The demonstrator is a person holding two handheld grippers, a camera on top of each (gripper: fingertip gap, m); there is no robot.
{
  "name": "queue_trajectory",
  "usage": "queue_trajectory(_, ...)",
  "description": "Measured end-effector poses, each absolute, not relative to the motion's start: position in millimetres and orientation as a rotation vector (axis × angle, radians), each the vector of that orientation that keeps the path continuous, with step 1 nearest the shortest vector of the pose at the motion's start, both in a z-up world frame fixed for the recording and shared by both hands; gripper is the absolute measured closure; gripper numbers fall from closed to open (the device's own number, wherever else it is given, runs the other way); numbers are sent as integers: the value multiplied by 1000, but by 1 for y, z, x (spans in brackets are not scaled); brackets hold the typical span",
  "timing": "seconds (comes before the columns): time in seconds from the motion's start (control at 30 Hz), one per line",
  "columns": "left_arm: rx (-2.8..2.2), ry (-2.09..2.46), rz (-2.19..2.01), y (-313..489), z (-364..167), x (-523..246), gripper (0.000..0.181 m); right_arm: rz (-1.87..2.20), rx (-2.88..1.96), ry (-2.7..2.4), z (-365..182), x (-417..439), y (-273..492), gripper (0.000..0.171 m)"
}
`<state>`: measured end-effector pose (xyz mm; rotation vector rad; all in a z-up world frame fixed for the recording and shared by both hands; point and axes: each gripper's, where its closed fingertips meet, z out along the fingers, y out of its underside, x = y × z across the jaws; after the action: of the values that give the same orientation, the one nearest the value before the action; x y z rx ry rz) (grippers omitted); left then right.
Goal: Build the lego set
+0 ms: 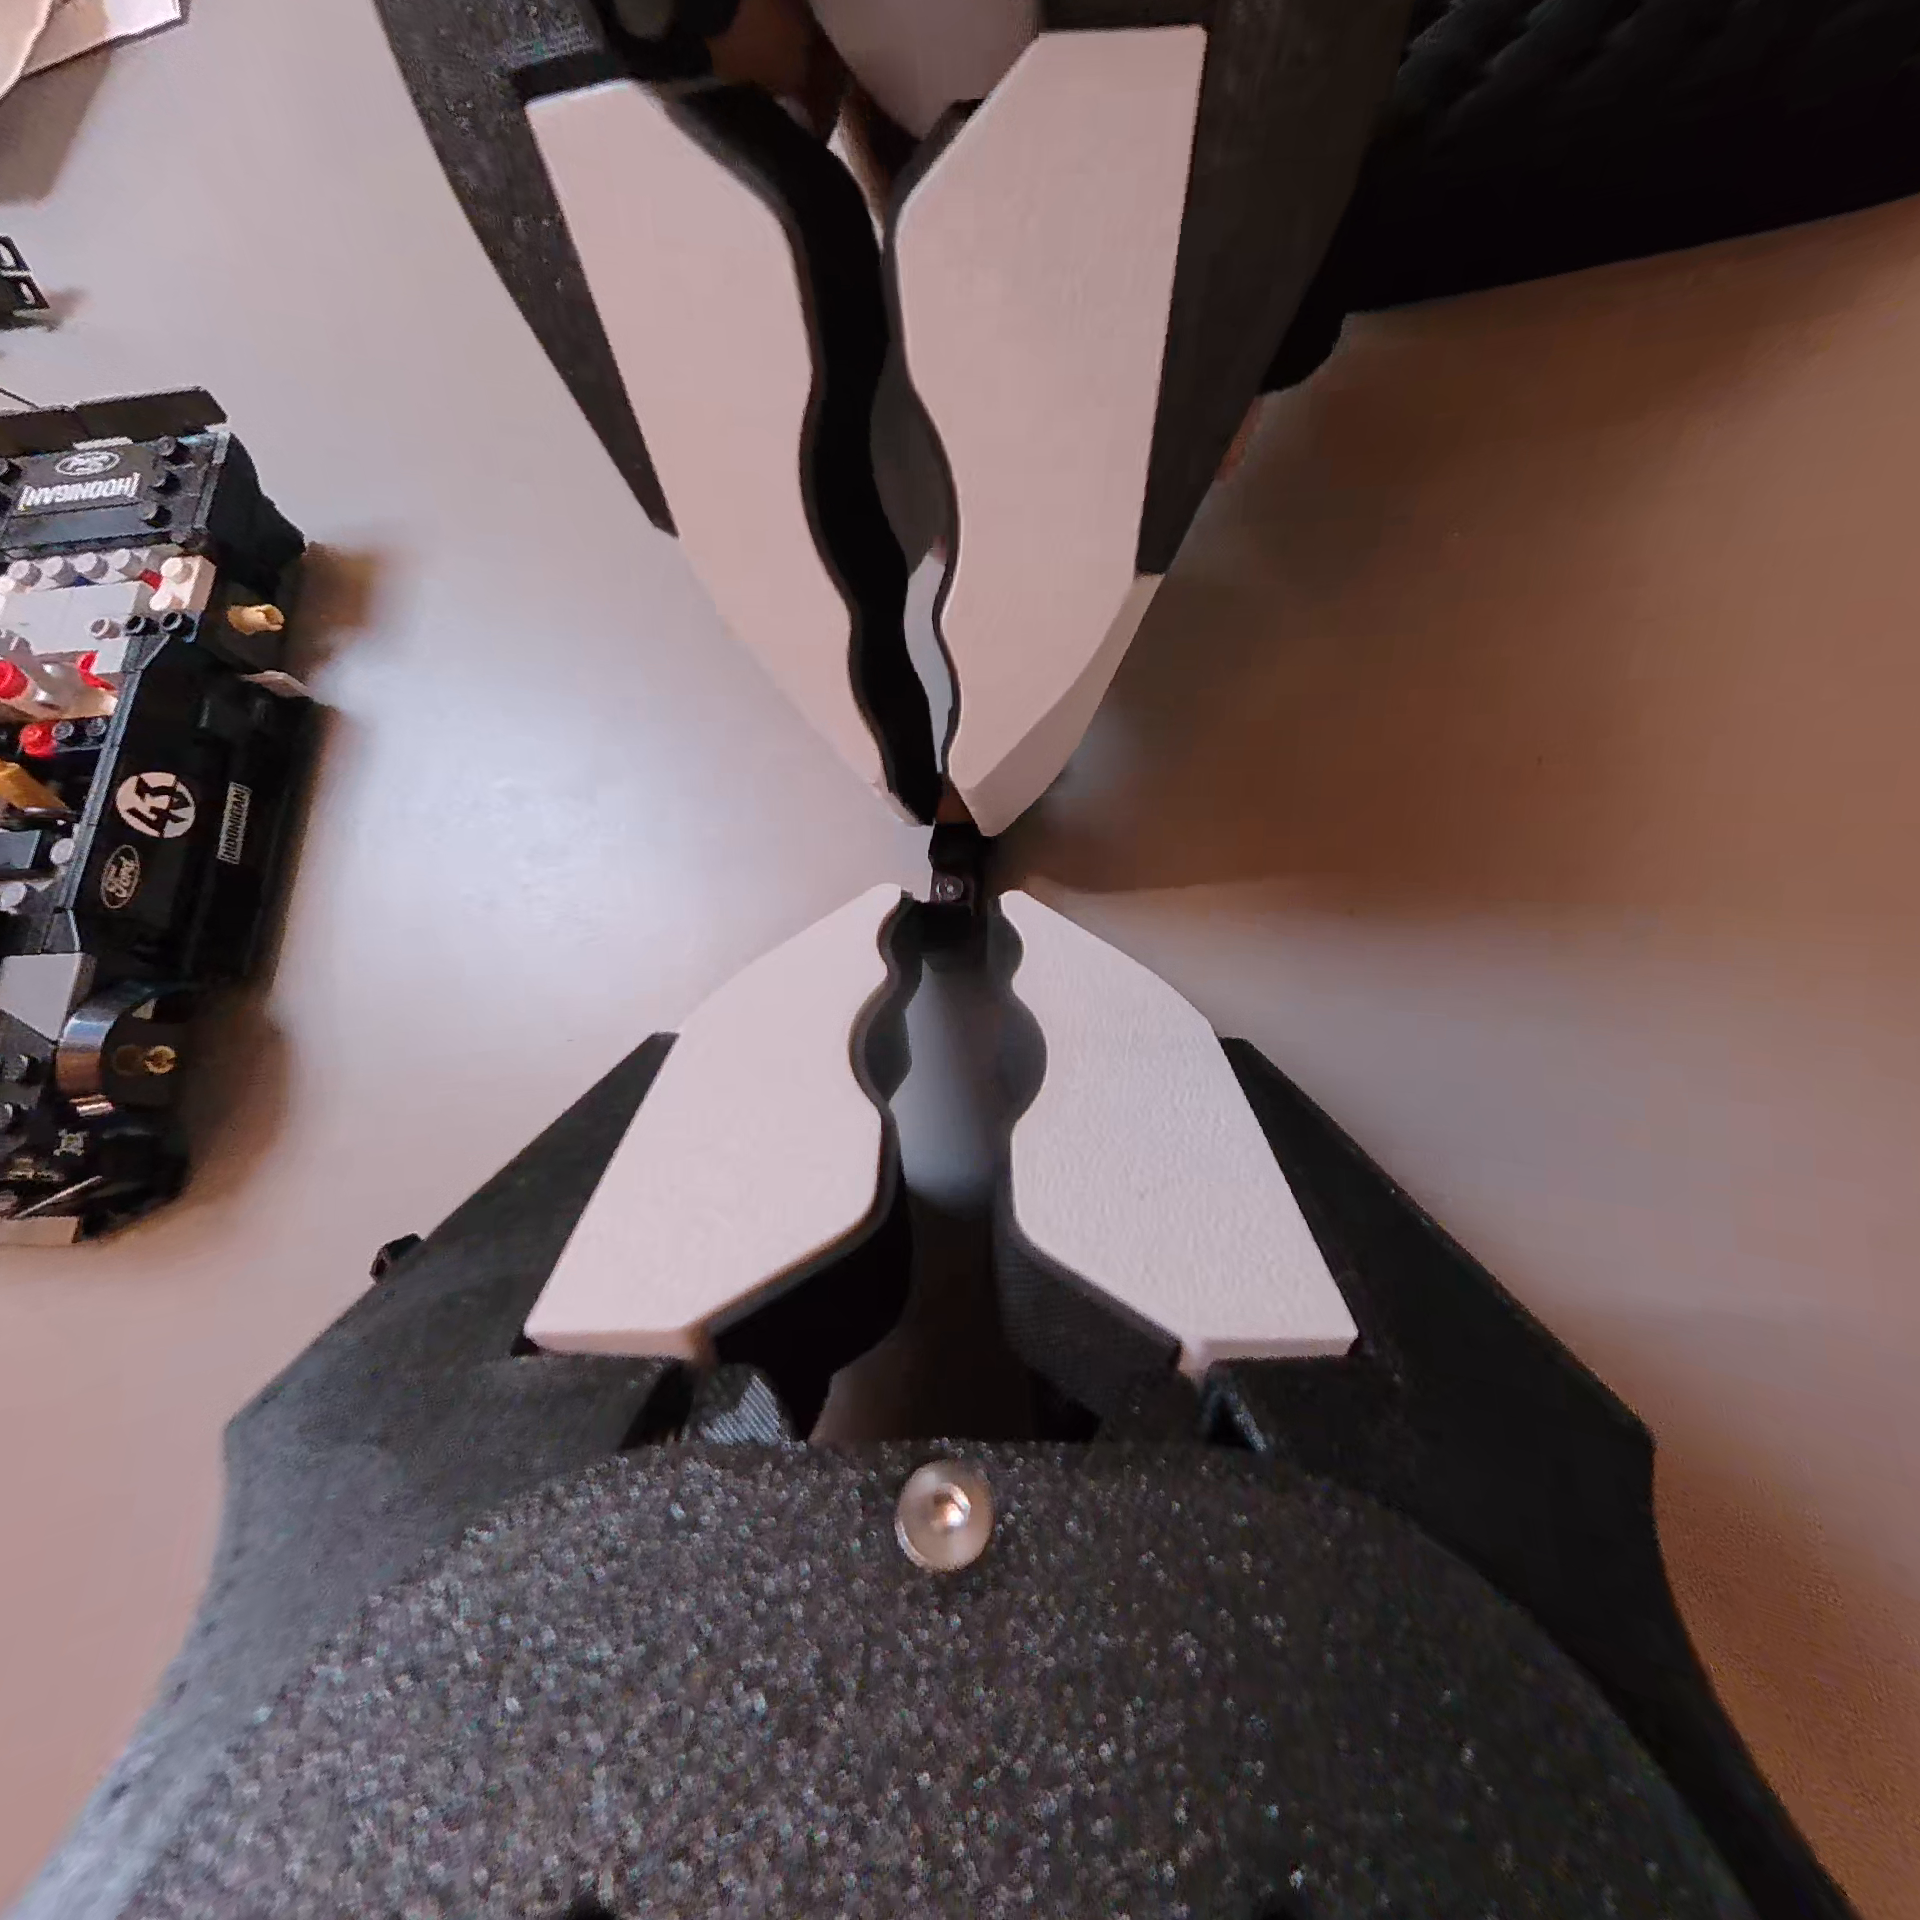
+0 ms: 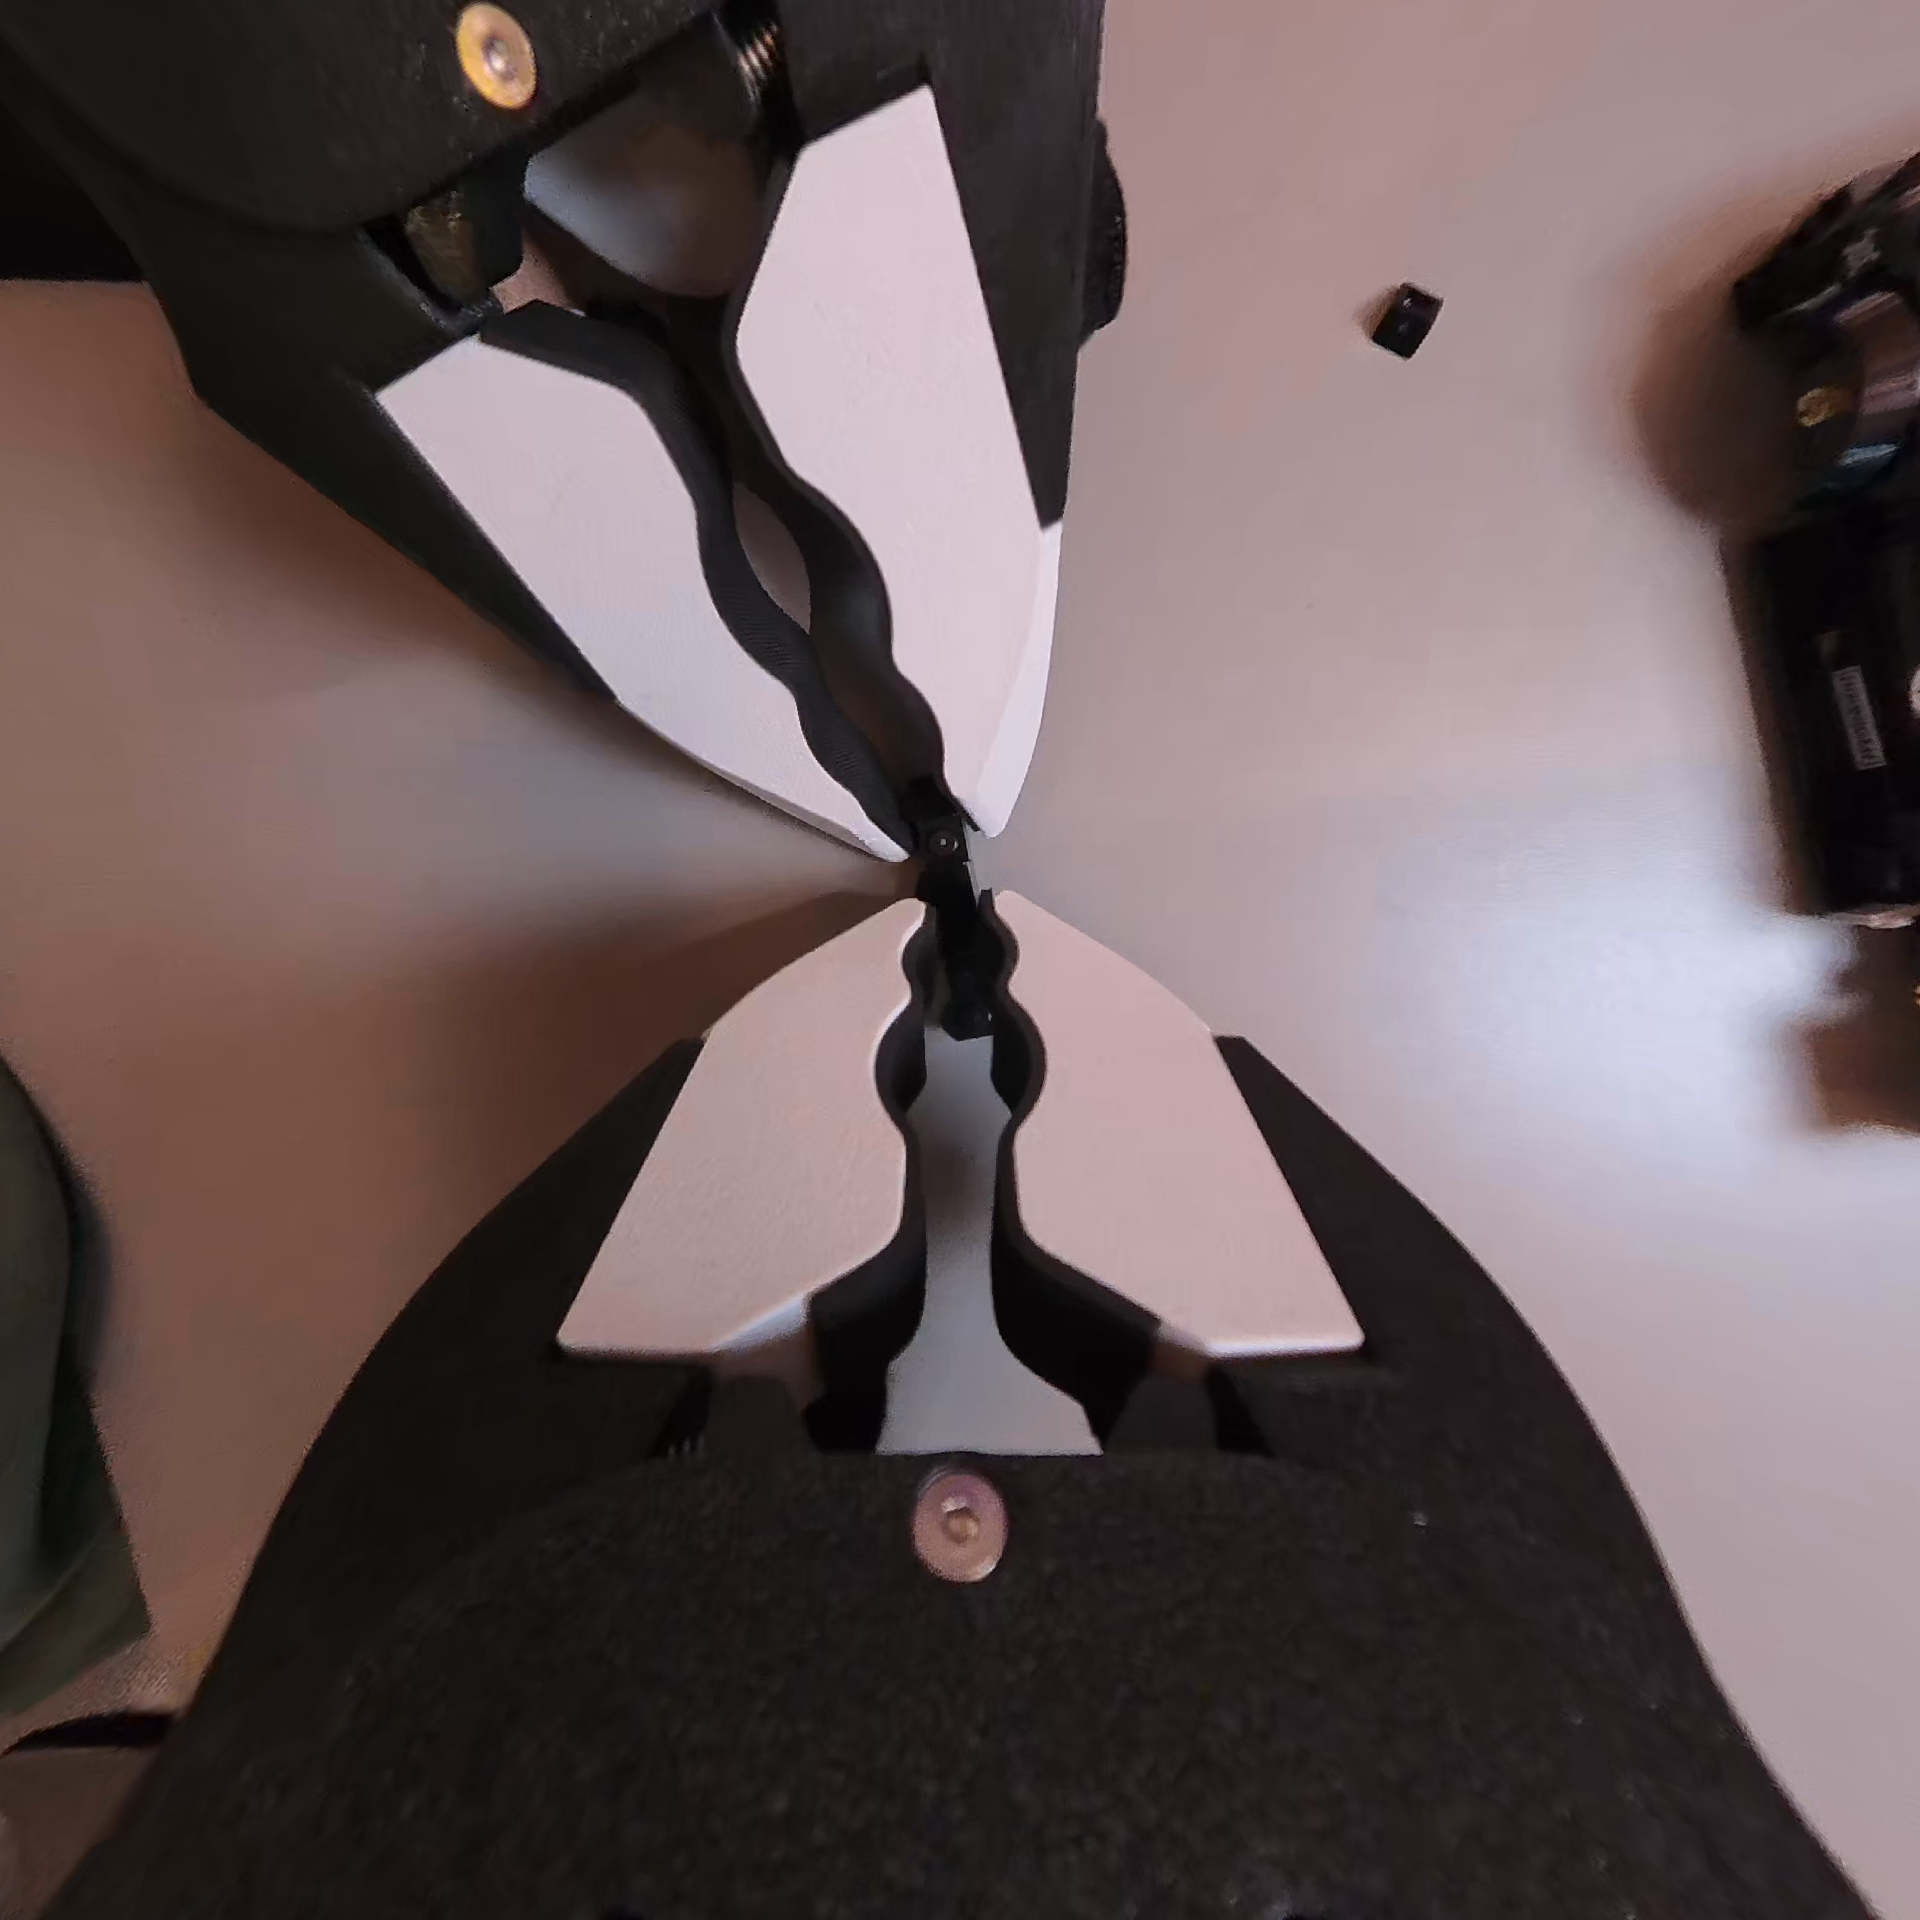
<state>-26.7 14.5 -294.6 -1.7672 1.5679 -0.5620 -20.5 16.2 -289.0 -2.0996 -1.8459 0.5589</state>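
Tip to tip over the middle of the pale beige counter (image 1: 540,665), the two black-and-white tongs meet head on: the left tongs (image 1: 948,906) come up from the bottom of the left wrist view, the right tongs (image 2: 956,914) from the bottom of the right wrist view, each seeing the other reach down from the top of its picture. Between them sits a small black lego piece assembly (image 1: 951,873), and both pairs are pinched together on it, the left tongs gripping its near end in the left wrist view, the right tongs clamped on its longer black end in the right wrist view, where a round stud faces the camera. Whether it is one piece or two being pressed together cannot be told. It is held above the counter, with plenty of bare surface on either side of the tips. Off to the left edge of the left wrist view lies the partly built black lego car (image 1: 125,810) with white, grey and red bricks showing on top and round decals on its side; it is well apart from the tongs, and the same car appears blurred at the right edge of the right wrist view. A lone small black lego piece (image 2: 1403,320) lies on the counter between the car and the tongs, well apart from both. Dark fabric (image 1: 1662,156) fills the upper right corner, and white paper (image 1: 62,31) peeks in at the top left.
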Motion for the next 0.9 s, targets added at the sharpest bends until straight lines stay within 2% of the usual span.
queue_trajectory(0.03,-1767,1567,-564,14,-295,-27,169,571,-2073,-1836,-288,-21,16,163)
queue_trajectory(0.1,-1759,1566,-565,14,-294,-27,169,634,-2035,-1808,-284,-20,13,150)
queue_trajectory(0.17,-1759,1566,-567,14,-294,-27,169,675,-2009,-1761,-276,-19,13,147)
queue_trajectory(0.27,-1759,1567,-573,14,-294,-27,169,619,-1977,-1752,-276,-13,15,150)
queue_trajectory(0.4,-1756,1568,-570,14,-294,-27,169,585,-1955,-1729,-280,-16,16,162)
queue_trajectory(0.9,-1769,1567,-585,13,-294,-27,169,511,-2046,-1851,-289,-16,17,163)
